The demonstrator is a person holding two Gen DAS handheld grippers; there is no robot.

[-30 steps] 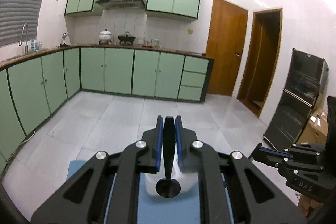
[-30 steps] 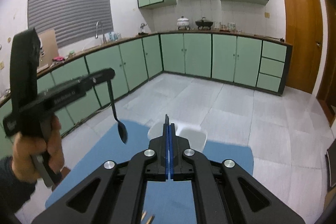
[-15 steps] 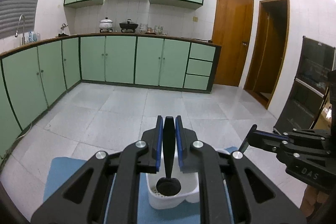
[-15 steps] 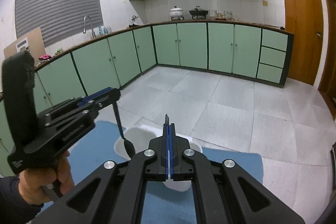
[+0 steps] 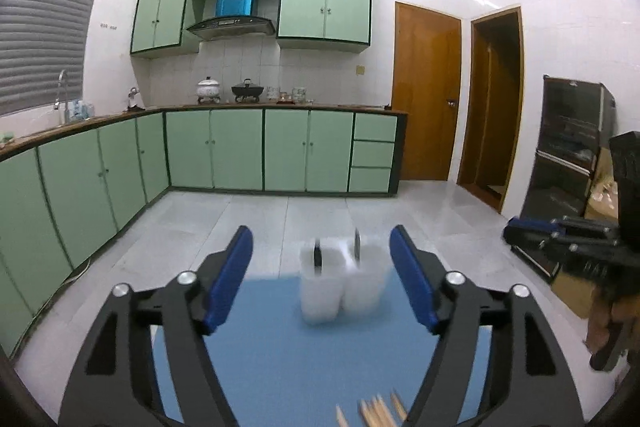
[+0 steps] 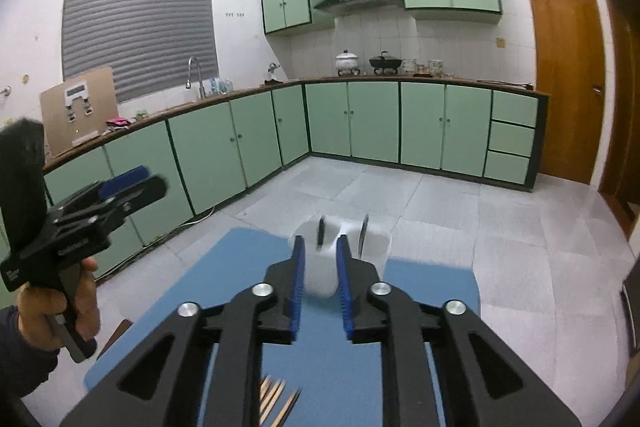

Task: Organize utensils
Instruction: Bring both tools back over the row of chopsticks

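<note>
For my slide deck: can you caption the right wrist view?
Right gripper opening, empty, above blue mat; white holder with two utensils ahead, chopsticks below.

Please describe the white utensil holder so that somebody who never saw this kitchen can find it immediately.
Look at the blue mat lying in front of the green cabinets. At the mat's far edge stands the white utensil holder, a small plastic tub with two side-by-side compartments. It is the only upright white thing there, with a dark handle sticking out of each compartment, unlike the wooden chopsticks lying flat nearby.
</note>
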